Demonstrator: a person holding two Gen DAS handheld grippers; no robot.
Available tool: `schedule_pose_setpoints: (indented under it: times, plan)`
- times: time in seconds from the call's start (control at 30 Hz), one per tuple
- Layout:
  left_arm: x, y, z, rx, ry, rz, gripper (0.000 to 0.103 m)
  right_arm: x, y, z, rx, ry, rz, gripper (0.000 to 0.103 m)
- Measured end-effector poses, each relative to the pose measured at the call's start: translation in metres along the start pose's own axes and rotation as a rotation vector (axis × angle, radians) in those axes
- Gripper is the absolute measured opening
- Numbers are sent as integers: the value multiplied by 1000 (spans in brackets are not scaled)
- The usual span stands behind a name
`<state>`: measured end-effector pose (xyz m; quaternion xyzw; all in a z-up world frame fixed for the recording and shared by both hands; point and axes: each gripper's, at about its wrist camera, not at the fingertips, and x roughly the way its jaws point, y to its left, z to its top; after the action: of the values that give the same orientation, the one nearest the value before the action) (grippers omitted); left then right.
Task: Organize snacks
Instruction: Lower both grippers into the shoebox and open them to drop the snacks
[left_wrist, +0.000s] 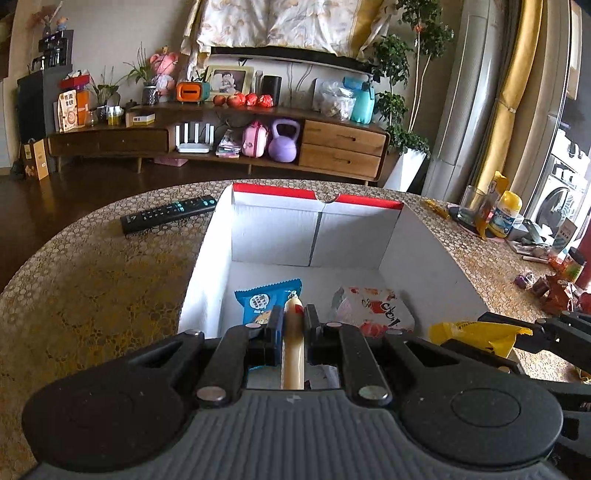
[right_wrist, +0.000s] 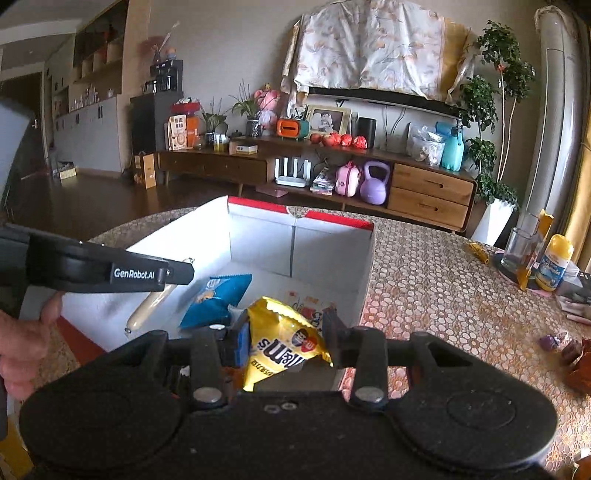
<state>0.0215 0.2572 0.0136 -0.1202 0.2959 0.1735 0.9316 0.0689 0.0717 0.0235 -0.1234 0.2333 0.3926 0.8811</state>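
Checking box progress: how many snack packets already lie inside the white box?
2: a blue packet at the floor's left, a white-and-red packet at its right. Grippers may hide others.

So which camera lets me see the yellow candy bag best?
The right wrist view. There the yellow candy bag sits in the middle, pinched between the right gripper jaws, with its printed letters showing. The left wrist view catches only a crumpled yellow edge of it at the right, no letters.
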Motion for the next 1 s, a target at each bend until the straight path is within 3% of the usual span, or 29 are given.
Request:
schedule_pose_setpoints:
  times: [0.7,0.77,0.8,0.83,0.9,1.0]
  plan:
    - [9,-5,0,28,14,4,11,4,1,-3,-11,11,-11,42]
    - [9,-6,0,31,11,6,17,2,1,-3,-10,6,-10,42]
    - [8,-7,0,32,6,6,27,1,0,-3,-7,3,-8,43]
    - [6,-8,0,32,0,8,45,-1,0,-3,-5,-1,-7,44]
    - [2,-9,0,25,-24,16,66,-6,-1,-2,1,-11,-6,45]
    - [-4,-12,2,23,-42,17,66,-13,-5,-1,8,-29,-6,46]
